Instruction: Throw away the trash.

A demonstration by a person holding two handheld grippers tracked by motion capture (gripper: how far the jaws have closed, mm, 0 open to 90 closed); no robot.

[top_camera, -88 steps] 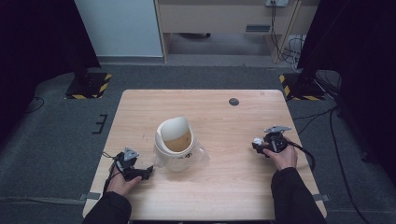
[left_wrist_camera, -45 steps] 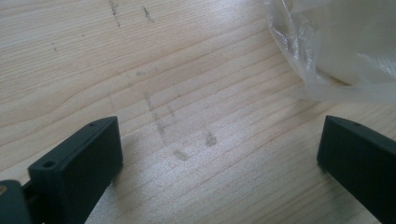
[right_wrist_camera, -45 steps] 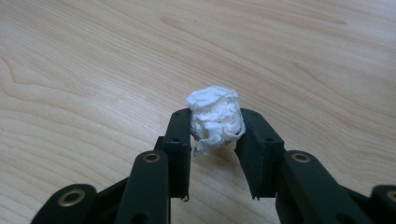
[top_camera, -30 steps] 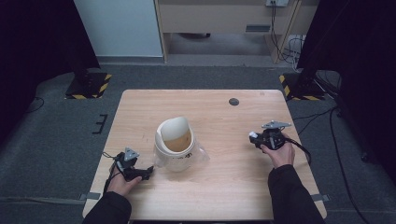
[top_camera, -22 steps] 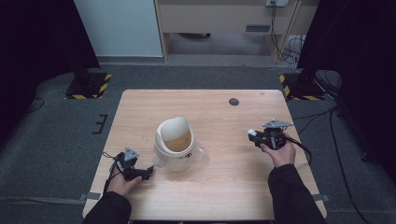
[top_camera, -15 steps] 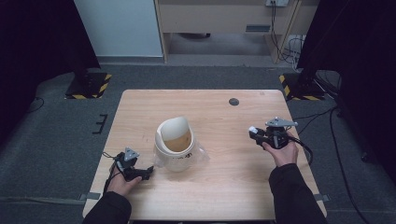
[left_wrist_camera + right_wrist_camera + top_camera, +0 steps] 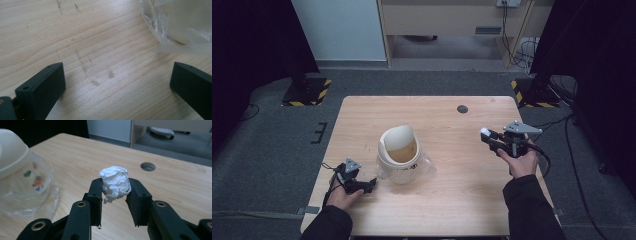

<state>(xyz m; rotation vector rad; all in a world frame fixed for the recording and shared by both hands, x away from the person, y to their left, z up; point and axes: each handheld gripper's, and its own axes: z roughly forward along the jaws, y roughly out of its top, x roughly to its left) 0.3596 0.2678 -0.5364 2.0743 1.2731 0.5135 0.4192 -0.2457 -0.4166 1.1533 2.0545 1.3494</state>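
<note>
The right gripper [image 7: 113,195] clamps a crumpled paper ball [image 7: 115,183] between its jaws and carries it above the table [image 7: 452,200], well to the right of the bin [image 7: 399,152]. The left gripper [image 7: 371,183] rests with jaws wide and nothing between them, just left of the bin beside its clear liner [image 7: 180,30]. Judged from this, the pick-up is done; the carry to the bin's open mouth and the release remain. Compared with the earliest frame, the right gripper has risen off the table and turned toward the bin, while the left has stayed put.
</note>
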